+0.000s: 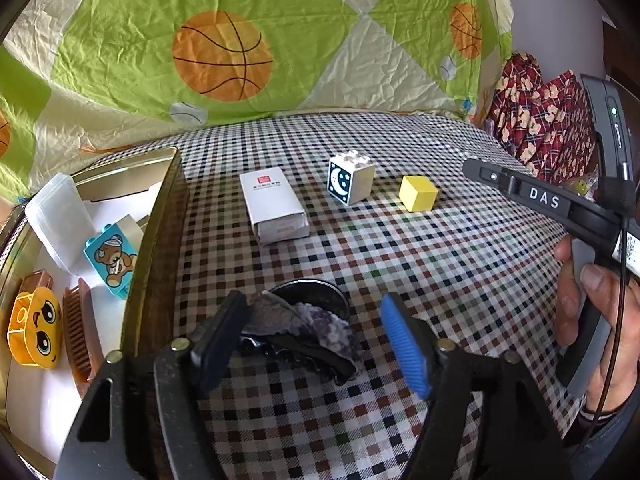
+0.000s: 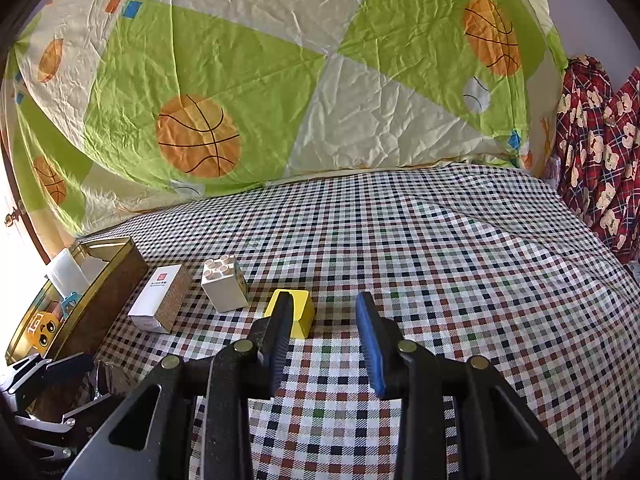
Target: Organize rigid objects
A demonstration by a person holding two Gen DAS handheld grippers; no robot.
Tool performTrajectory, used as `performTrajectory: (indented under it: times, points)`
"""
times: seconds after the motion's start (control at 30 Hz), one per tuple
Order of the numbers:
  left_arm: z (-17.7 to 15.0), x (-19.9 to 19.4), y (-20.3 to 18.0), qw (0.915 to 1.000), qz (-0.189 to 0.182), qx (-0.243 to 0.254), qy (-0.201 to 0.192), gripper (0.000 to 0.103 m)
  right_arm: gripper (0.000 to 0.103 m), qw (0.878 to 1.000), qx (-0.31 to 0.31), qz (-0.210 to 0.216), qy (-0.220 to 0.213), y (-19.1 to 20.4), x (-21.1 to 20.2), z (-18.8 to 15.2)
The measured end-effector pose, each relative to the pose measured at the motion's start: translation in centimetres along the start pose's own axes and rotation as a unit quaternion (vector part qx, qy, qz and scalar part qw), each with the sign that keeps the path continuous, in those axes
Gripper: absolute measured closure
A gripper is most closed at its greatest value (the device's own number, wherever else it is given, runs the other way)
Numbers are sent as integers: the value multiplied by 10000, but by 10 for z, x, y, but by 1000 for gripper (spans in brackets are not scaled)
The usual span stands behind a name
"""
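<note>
While both tools sit spread and empty, yellow cube [image 2: 298,314] at lower centre looks light, stiff; pinch flat sides.

"DAS" reads on the right gripper [image 1: 472,170].

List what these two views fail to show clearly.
- Dark object between the left gripper fingers: left wrist view, partly behind a finger; identity unclear.
- White box print: too small.
- Yellow cube: right wrist view, part hidden behind a right gripper finger.
- Tin tray contents: cut off at the left edge.
</note>
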State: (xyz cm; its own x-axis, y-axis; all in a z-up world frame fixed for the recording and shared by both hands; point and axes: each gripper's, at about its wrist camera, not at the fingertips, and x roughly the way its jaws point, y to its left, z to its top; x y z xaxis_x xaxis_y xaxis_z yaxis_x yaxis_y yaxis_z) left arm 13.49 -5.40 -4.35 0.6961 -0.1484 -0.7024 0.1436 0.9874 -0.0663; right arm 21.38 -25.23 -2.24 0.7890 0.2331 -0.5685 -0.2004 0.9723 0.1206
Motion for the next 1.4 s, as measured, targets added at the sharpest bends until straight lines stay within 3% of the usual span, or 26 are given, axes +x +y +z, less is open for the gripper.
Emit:
performTrajectory:
  times: [0.1, 0.17, 0.23, 0.3, 0.43, 0.5, 0.57, 0.67, 0.73, 0.77, 0.8, 0.9, 1.0, 1.2, 1.23, 1.3, 1.4]
  points:
    - [-1, 2, -8, 9997, 103, 176, 99, 17, 57, 10000, 10, 17, -30, -1, -1, 0]
    - [-1, 2, -8, 9996, 124, 204, 117, 17, 51, 10000, 32, 48, -40, -2, -2, 0]
    - [-1, 2, -6, 9997, 150, 134, 100, 23, 51, 10000, 43, 57, -25, -2, -1, 0]
    - [1, 3, -5, 9994, 283, 181, 74, 44, 51, 10000, 39, 50, 10, -2, 0, 0]
    - [5, 5, -7, 9990, 277, 350, 27, 48, 51, 10000, 38, 22, 53, -2, 2, -1]
    - [6, 3, -10, 9986, 273, 455, -64, 60, 51, 10000, 30, -7, 58, -2, 2, -1]
    - [8, 3, -13, 9983, 274, 511, -113, 62, 51, 9999, -2, -24, 118, 0, 5, -1]
    - [10, 4, -11, 9983, 240, 528, -98, 62, 51, 9997, -45, -27, 254, 1, 10, -1]
    - [9, 2, -5, 9990, 228, 365, -129, 56, 51, 9995, -58, -69, 303, 1, 11, -1]
    - [8, 1, -2, 9993, 215, 271, -112, 49, 51, 9994, -70, -92, 315, 2, 12, -1]
    - [7, 0, 2, 9996, 209, 187, -96, 34, 51, 9994, -82, -104, 313, 3, 12, -2]
    - [3, -5, 7, 9998, 143, 36, -133, 17, 50, 9994, -124, -169, 271, 5, 10, -2]
    - [1, -3, 5, 9999, 26, 110, -15, 9, 41, 9994, -163, -188, 228, 6, 8, -2]
    - [4, 9, -6, 9985, 374, 332, 212, 11, 40, 9991, -199, -148, 349, 8, 13, -2]
    - [4, 10, -6, 9984, 390, 366, 203, 12, 40, 9990, -200, -142, 373, 8, 14, -2]
    - [5, 9, -6, 9976, 518, 419, 159, 27, 40, 9989, -192, -120, 399, 8, 15, -2]
    - [2, 6, -5, 9973, 515, 500, 172, 30, 40, 9991, -140, -82, 404, 6, 14, -2]
